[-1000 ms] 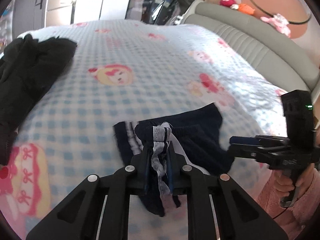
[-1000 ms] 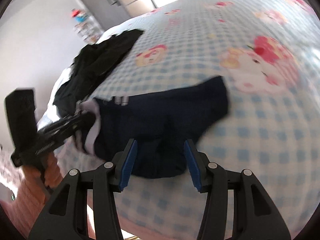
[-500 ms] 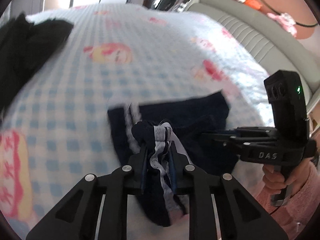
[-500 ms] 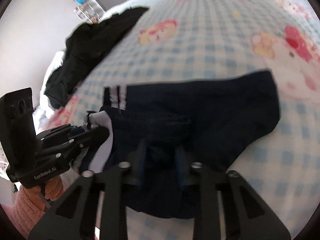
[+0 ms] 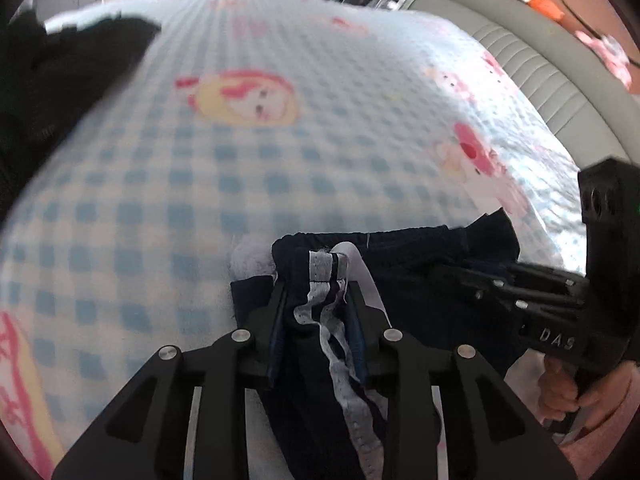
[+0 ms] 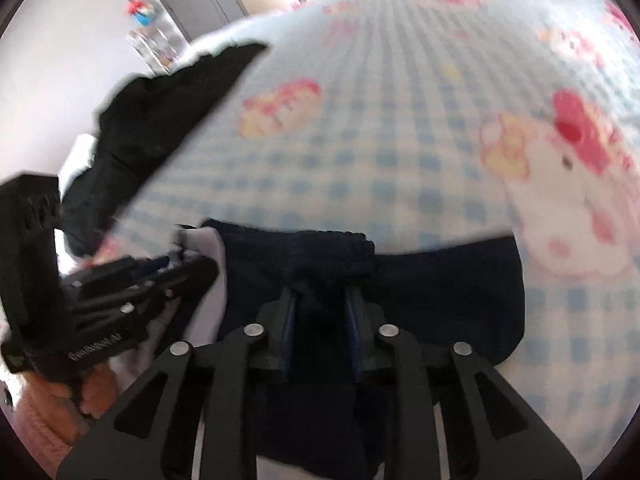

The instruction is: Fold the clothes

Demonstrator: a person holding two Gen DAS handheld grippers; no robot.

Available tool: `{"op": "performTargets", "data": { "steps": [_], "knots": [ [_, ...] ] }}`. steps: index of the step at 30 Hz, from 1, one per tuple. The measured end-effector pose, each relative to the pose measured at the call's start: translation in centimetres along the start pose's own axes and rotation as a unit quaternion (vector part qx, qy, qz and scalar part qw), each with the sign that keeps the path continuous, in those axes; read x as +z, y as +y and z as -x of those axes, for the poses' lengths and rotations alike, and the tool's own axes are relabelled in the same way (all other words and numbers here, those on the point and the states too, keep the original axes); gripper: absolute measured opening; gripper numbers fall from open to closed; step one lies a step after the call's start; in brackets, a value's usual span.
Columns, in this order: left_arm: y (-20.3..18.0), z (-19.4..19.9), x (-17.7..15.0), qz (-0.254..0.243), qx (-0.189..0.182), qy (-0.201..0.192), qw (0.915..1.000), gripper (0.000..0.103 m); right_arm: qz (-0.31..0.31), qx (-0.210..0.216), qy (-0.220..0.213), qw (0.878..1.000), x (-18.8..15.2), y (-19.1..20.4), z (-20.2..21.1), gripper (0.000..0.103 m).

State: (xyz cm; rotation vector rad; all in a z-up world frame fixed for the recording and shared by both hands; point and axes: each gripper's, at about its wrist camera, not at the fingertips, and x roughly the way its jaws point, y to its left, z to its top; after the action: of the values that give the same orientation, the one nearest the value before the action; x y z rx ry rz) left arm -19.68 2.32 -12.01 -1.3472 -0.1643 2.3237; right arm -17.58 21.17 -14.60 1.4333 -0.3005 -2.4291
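Shorts (image 5: 420,264): dark navy matt cloth, white perforated trim. Bedspread (image 5: 280,168): soft checked cloth. Gripper fingers (image 6: 224,372): matt black plastic w/ metal screws.

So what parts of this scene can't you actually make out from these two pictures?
- Navy garment: its near part hangs behind the left gripper in the left wrist view and behind the right gripper in the right wrist view.
- Black clothes pile: blurred in both views, cut by the left edge in the left wrist view; what it holds is unclear.
- Bedspread cartoon prints: blurred, details unreadable.
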Motion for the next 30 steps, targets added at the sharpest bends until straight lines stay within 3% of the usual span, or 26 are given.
{"op": "performTargets", "data": {
  "steps": [2,3,4,5,7,11,14,19,21,22,23,24,25,26,30],
  "knots": [
    [-0.1,1.9,0.0,0.006,0.002,-0.026,0.9997,0.04,-0.018,0.011,-0.009,1.0,-0.1,-0.4,0.6,0.028],
    [-0.1,3.5,-0.2,0.012,0.007,-0.049,0.9987,0.052,-0.026,0.019,-0.026,0.999,-0.2,-0.5,1.9,0.03],
    [-0.1,5.0,-0.6,0.021,0.009,-0.069,0.9973,0.055,-0.034,0.026,-0.045,0.998,-0.4,-0.7,3.3,0.033],
    [0.0,6.0,-1.2,0.031,0.006,-0.08,0.9962,0.055,-0.043,0.029,-0.059,0.997,-0.7,-0.9,4.6,0.039],
    [0.3,7.7,-2.7,0.054,-0.004,-0.091,0.9944,0.055,-0.066,0.031,-0.084,0.994,-1.9,-1.6,7.1,0.041],
    [1.4,8.4,-6.5,0.104,-0.024,-0.067,0.992,0.055,-0.082,0.012,-0.075,0.994,-5.0,-2.3,8.4,0.041],
    [2.1,8.0,-9.2,0.144,-0.06,-0.048,0.9866,0.055,-0.085,0.009,-0.051,0.995,-6.8,-2.4,7.7,0.041],
    [2.3,6.5,-9.9,0.172,-0.093,-0.037,0.98,0.055,-0.105,0.03,-0.039,0.993,-7.9,-1.9,6.5,0.041],
    [2.2,5.6,-9.6,0.174,-0.095,-0.037,0.9795,0.055,-0.106,0.032,-0.04,0.993,-7.5,-1.6,5.8,0.051],
    [2.1,5.2,-9.5,0.176,-0.09,-0.036,0.9796,0.051,-0.104,0.032,-0.039,0.993,-7.2,-1.4,5.3,0.063],
    [2.1,4.8,-9.4,0.18,-0.08,-0.033,0.9799,0.043,-0.103,0.029,-0.036,0.994,-7.1,-1.3,4.8,0.063],
    [2.1,4.3,-9.4,0.183,-0.07,-0.03,0.9801,0.026,-0.101,0.026,-0.034,0.994,-7.0,-1.2,4.4,0.062],
    [1.9,4.3,-9.4,0.184,-0.065,-0.031,0.9802,0.023,-0.1,0.024,-0.032,0.994,-6.8,-1.1,4.0,0.048],
    [1.6,4.6,-9.5,0.183,-0.063,-0.037,0.9803,0.022,-0.101,0.021,-0.031,0.994,-6.7,-1.2,4.0,0.026],
    [0.3,6.4,-10.0,0.167,-0.057,-0.05,0.9831,0.017,-0.104,0.027,-0.045,0.993,-6.6,-1.3,5.0,0.016]
  ]
}}
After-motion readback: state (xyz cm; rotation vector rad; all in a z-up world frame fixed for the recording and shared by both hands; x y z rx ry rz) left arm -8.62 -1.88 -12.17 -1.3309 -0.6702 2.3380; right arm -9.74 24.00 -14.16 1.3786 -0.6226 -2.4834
